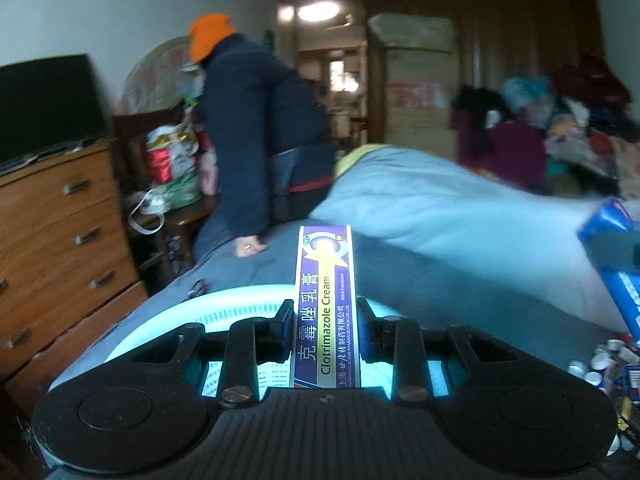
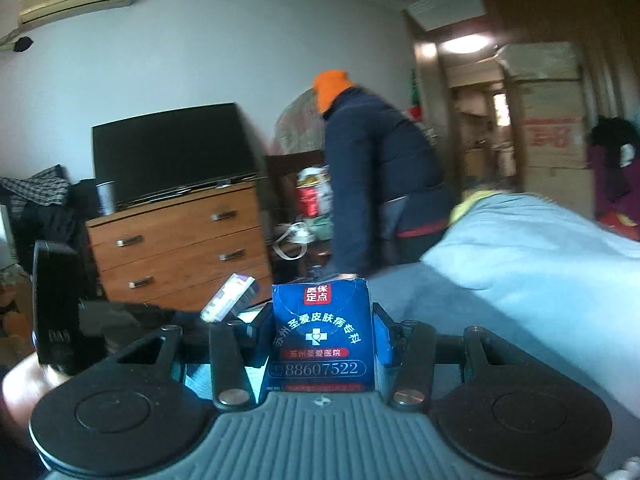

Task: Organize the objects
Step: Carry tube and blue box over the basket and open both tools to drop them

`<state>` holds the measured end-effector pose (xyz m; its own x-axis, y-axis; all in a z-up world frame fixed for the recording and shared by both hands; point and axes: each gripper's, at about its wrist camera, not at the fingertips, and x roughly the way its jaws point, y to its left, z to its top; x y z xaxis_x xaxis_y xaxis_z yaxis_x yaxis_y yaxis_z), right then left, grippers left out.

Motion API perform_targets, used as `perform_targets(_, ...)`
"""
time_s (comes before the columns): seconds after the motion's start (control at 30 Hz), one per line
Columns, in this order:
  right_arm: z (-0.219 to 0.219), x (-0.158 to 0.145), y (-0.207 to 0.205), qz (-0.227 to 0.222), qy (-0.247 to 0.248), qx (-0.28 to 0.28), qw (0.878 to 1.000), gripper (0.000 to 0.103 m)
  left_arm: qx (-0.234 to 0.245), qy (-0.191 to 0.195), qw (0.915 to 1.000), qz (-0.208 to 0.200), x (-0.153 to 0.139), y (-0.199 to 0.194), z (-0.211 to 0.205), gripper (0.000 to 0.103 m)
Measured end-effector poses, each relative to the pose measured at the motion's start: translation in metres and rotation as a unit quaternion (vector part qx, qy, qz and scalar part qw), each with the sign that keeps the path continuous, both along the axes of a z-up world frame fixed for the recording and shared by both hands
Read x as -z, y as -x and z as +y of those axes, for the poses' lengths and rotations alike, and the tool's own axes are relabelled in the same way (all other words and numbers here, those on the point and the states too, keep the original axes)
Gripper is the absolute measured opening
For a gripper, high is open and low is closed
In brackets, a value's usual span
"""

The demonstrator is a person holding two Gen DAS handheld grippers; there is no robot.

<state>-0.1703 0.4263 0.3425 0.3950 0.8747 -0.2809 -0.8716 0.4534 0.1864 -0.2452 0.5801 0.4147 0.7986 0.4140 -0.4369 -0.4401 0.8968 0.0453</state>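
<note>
A cluttered bedroom, grey-blue bedcover below. The left gripper pinches a purple Clotrimazole cream box — long axis pointing straight out from the jaws, above a pale slotted basket. The right gripper clamps a blue carton — upright, slightly crumpled.

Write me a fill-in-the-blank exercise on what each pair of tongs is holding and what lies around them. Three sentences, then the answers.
1. The left tongs are shut on a narrow box whose English print reads "Clotrimazole ____".
2. The right tongs are shut on a ____ box that bears a white cross and the number 88607522.
3. The person in the dark jacket bent beside the bed wears an ____ hat.

Missing words: Cream; blue; orange
</note>
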Motion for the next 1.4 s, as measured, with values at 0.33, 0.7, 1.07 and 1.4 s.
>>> perform_targets(0.33,0.099,0.015,0.001,0.04,0.036,-0.03,0.998,0.051,-0.021,0.025,0.9992,0.024,0.022,0.01,0.041,0.032)
perform_targets(0.7,0.117,0.021,0.007,0.039,0.04,-0.038,0.998,0.056,-0.023,0.024,0.999,0.029,0.029,0.008,0.049,0.054)
perform_targets(1.07,-0.023,-0.014,0.041,-0.086,-0.044,0.046,0.994,0.092,0.063,-0.036,0.9959,-0.054,-0.012,0.023,-0.008,0.101)
perform_targets(1.4,-0.272,0.077,0.089,-0.049,0.064,0.3,0.95,0.089,0.429,-0.002,0.9033,0.006,0.083,0.027,-0.214,0.101)
